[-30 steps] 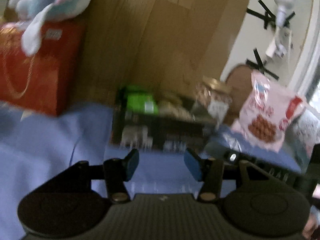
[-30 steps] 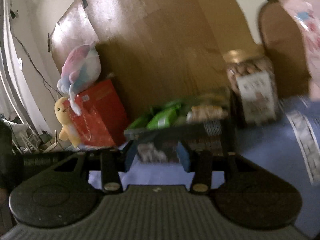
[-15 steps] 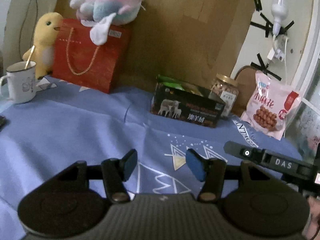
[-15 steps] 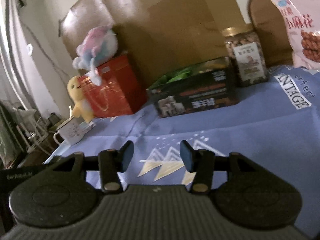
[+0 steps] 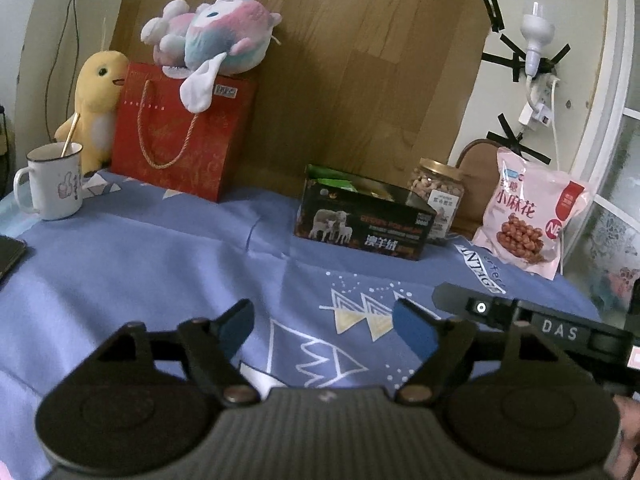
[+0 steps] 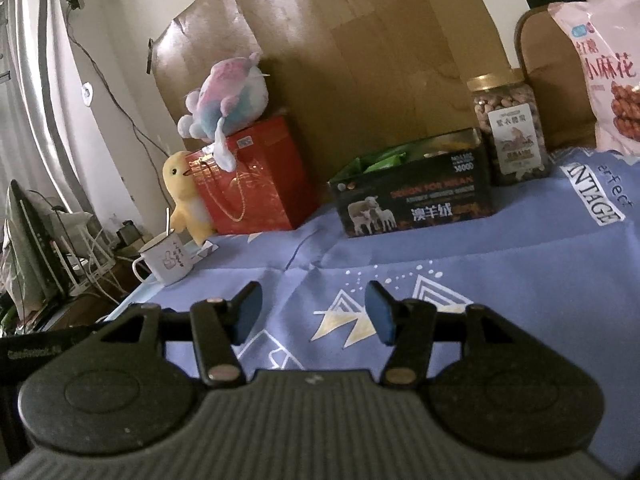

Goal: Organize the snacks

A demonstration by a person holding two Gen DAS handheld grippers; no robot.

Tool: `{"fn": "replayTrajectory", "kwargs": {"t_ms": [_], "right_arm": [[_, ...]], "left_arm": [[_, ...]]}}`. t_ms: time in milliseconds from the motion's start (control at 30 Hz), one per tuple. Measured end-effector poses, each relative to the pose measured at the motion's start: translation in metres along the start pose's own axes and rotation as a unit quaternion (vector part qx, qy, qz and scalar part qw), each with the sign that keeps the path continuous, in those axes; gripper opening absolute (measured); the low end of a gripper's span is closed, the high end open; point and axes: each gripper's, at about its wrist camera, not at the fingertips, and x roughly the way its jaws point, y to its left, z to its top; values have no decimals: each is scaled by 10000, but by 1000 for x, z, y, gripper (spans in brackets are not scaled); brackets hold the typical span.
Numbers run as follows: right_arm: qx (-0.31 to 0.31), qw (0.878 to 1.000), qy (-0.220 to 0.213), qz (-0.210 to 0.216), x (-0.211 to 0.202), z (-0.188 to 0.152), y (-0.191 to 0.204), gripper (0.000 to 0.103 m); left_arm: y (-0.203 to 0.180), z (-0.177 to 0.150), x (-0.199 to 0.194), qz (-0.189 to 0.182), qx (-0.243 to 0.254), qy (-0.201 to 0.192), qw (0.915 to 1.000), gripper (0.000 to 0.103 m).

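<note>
dim, soft indoor light fell from the left; both views were sharp centrally, bowed at the edges, with black vignetted corners.

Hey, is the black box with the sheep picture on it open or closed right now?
Open. The black box has no lid on top, and green snack packets stick up above its rim in both wrist views.

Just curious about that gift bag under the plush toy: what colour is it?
Red gift bag with gold cord handle; left wrist view.
</note>
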Motion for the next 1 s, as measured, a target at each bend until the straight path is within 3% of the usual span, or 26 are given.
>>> {"fn": "replayTrajectory", "kwargs": {"t_ms": [300,400,633,800,1000], "right_arm": [[56,9998,171,-16,2,-11,0,60],[89,9998,181,-52,4,-11,-1,60],[221,9992,198,-249,8,-13,-6,68],[269,9988,211,-363,11,-13,-9,74],[274,9982,261,-461,17,-14,-10,77]], "left_arm": [[-6,-2,5,-6,72,17,10000,89],[-4,-2,7,31,36,17,10000,103],[-2,0,17,159,-43,114,9998,103],[-9,-3,23,478,233,105,9985,103],[-10,-3,24,599,392,-68,9974,103]]}}
